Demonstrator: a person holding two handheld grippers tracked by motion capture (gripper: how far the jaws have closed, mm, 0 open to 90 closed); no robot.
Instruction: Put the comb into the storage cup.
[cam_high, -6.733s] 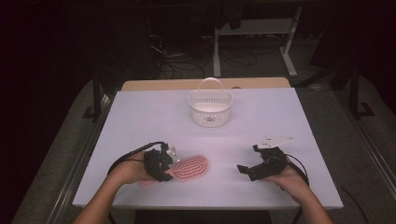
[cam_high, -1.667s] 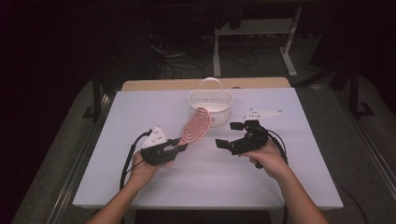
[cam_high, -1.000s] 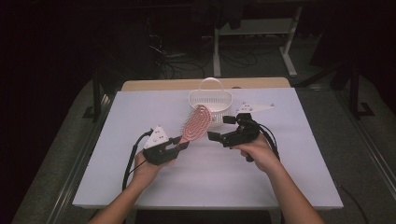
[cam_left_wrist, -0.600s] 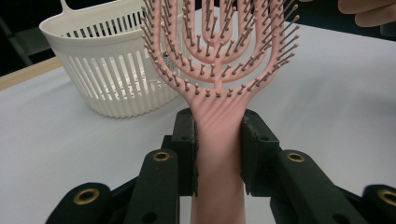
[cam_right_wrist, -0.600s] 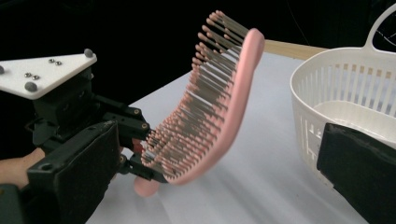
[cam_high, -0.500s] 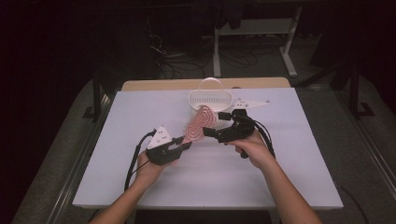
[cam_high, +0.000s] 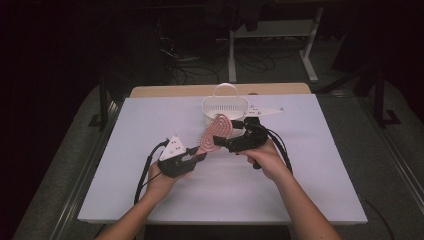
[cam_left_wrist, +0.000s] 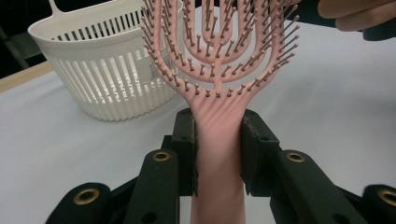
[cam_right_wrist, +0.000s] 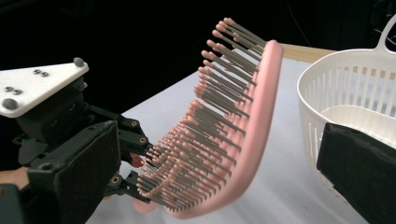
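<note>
The pink hairbrush is up off the worktop, held by its handle with the bristled head tilted up toward the white basket just behind it. My left gripper has its fingers pressed tight on both sides of the handle, just below where the head fans out, so the grip looks firm and centred. My right gripper sits at the head of the brush with its fingers spread: in the right gripper view one finger stands on the bristle side and the other on the smooth back, with clear space on each side, so nothing is pinched yet. I judge this to be the hand-over step, passing the brush from left to right so that it can go into the basket. Next I need to close the right fingers across the head, catching the solid rim and not just the soft bristles, which could bend and let it slip. Only once that hold feels sure should my left fingers let go of the handle, or the brush may drop onto the worktop.
</note>
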